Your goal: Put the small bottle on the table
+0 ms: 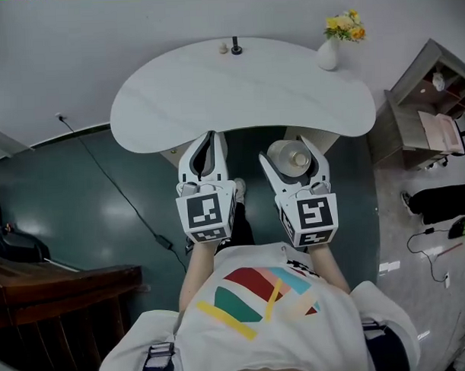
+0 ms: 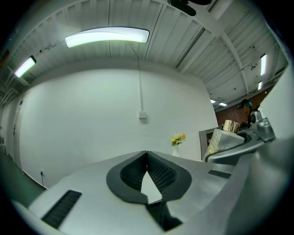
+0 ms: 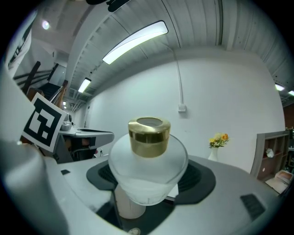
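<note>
The small bottle is frosted white with a gold cap, and it hangs in the air just short of the white table's near edge. My right gripper is shut on it, its pads pressing the wide body from both sides. My left gripper is beside it on the left, shut with nothing between its fingers. In the left gripper view, the bottle's cap shows at the right.
A white vase of yellow flowers stands at the table's far right. Two small items sit at its far edge. A shelf unit stands to the right, a cable runs over the dark floor, and wooden furniture is at lower left.
</note>
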A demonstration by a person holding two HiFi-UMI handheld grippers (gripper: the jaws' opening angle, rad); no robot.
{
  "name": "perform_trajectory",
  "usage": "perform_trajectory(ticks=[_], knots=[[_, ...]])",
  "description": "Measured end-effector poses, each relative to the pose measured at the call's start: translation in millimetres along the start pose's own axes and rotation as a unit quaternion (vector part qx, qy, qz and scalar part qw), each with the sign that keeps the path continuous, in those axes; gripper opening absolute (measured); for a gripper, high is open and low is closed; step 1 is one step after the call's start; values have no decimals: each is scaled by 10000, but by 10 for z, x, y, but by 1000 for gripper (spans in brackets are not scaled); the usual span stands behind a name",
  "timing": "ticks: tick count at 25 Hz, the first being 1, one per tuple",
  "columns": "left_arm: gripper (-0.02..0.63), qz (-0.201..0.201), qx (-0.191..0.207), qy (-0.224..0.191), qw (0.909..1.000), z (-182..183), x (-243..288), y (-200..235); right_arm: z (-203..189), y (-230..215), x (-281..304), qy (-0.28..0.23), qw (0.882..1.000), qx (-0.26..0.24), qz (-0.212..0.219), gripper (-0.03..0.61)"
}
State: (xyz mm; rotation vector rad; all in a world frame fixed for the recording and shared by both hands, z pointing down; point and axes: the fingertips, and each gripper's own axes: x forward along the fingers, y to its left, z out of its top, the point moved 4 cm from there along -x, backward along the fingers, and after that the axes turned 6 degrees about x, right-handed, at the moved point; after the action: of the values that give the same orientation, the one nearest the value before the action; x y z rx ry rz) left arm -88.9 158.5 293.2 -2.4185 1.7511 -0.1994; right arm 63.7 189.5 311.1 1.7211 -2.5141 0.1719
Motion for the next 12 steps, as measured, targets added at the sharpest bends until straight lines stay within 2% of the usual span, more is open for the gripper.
perform_trajectory(ticks=[6, 12], knots=[[17, -78, 3, 36, 10000, -136, 442, 86, -102, -209, 385, 107, 9998, 128, -93, 347], [17, -126, 139, -269, 9995, -16, 1039, 302, 58, -436, 936, 56, 9997, 16, -240, 347]])
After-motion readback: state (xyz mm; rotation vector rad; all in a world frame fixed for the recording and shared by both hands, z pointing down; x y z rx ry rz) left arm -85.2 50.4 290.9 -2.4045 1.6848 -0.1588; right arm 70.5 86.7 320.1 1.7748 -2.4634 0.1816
